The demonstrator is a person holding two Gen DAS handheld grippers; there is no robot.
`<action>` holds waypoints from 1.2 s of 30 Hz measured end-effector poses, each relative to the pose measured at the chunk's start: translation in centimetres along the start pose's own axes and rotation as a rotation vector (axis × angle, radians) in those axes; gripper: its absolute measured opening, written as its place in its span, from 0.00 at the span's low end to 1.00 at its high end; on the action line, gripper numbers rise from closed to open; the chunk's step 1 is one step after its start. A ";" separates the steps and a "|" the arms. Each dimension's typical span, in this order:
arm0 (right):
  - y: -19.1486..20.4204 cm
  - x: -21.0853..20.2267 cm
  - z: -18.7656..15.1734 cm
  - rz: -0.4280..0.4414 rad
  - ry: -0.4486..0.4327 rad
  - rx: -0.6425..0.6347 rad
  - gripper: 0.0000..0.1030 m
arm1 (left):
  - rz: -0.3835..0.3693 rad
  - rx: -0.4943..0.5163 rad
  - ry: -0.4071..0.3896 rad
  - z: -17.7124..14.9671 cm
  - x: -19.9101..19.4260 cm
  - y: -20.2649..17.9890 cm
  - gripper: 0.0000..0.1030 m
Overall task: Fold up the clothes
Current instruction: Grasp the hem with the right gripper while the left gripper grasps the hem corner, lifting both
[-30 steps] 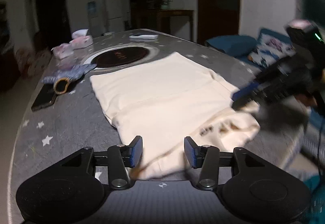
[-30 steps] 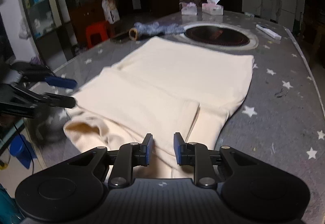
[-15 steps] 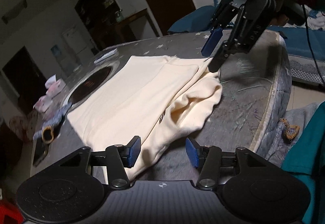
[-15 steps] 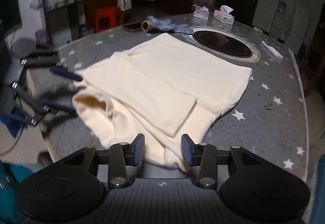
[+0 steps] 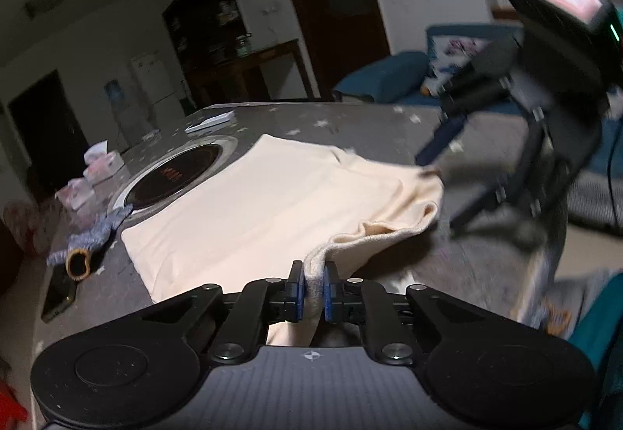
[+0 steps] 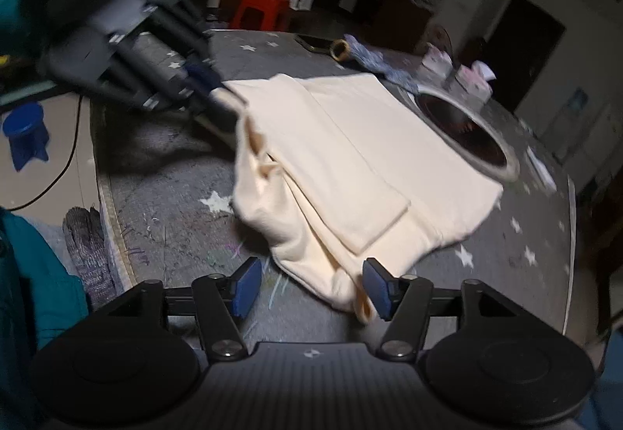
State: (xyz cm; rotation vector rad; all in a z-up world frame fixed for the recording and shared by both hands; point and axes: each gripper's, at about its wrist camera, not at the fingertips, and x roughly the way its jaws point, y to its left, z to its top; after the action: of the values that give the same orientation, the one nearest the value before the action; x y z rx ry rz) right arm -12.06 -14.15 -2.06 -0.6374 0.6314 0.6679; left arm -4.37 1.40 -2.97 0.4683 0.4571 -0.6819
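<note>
A cream garment (image 5: 272, 204) lies partly folded on the grey star-patterned table (image 5: 350, 122). My left gripper (image 5: 312, 289) is shut on the garment's near corner, lifting a fold of cloth. In the right wrist view the garment (image 6: 350, 157) spreads across the table (image 6: 175, 204), and the left gripper (image 6: 212, 87) pinches its far left corner. My right gripper (image 6: 309, 288) is open, with the garment's near bunched edge between its fingers. The right gripper also shows in the left wrist view (image 5: 440, 177), blurred, at the garment's far corner.
An induction hob (image 5: 179, 173) is set in the table behind the garment. A blue knitted glove (image 5: 89, 243), a phone (image 5: 58, 297), tissue packs (image 5: 101, 161) and a white remote (image 5: 210, 122) lie around it. A grey glove (image 6: 87, 247) lies at the table edge.
My left gripper has closed on the garment's corner. My right gripper has opened wider and shifted along the near edge. Both views swung sideways.
</note>
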 end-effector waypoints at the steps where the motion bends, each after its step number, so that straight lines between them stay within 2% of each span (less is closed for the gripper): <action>1: 0.2 0.1 0.1 -0.004 -0.009 -0.016 0.60 | -0.001 -0.016 -0.003 0.2 0.1 0.3 0.10; 6: 0.3 1.4 0.7 0.000 -0.044 -0.038 0.60 | -0.019 -0.082 -0.005 1.0 0.8 1.7 0.10; 9: 0.1 2.3 1.0 -0.001 -0.063 -0.037 0.56 | -0.024 -0.113 0.005 1.1 1.2 2.3 0.10; 13: -0.8 3.4 1.5 0.028 -0.065 0.011 0.34 | -0.038 -0.123 0.026 0.7 1.3 2.4 0.13; 16: -1.6 3.7 1.7 0.053 -0.057 0.046 0.24 | -0.043 -0.116 0.032 0.3 0.9 2.2 0.15; 17: -1.8 3.7 1.8 0.060 -0.054 0.058 0.21 | -0.045 -0.112 0.029 0.1 0.6 2.1 0.16; 19: -2.4 3.7 1.9 0.076 -0.049 0.085 0.19 | -0.035 -0.089 0.031 -0.4 0.1 1.8 0.26; 20: -2.8 3.7 2.0 0.087 -0.047 0.103 0.17 | -0.026 -0.075 0.036 -0.7 -0.2 1.5 0.39; 21: -3.1 3.7 2.1 0.094 -0.049 0.118 0.16 | -0.010 -0.059 0.038 -1.0 -0.4 1.3 0.43; 29: -4.3 3.7 2.7 0.110 -0.055 0.185 0.13 | 0.084 0.067 0.094 -3.1 -0.2 0.6 0.43; 31: -4.2 3.6 2.7 0.108 -0.055 0.188 0.12 | 0.086 0.087 0.089 -3.3 -0.3 0.7 0.37; 33: -4.1 3.5 2.6 0.104 -0.060 0.195 0.11 | 0.075 0.099 0.093 -3.4 -0.1 0.9 0.15; 36: -3.9 3.1 2.5 0.098 -0.068 0.205 0.10 | 0.053 0.062 0.075 -3.3 -0.5 1.4 0.06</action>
State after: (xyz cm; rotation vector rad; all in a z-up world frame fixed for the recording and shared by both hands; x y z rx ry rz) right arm -6.52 -13.70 -1.39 -0.3938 0.6617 0.7023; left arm -4.55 4.35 -4.99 0.5639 0.4942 -0.6305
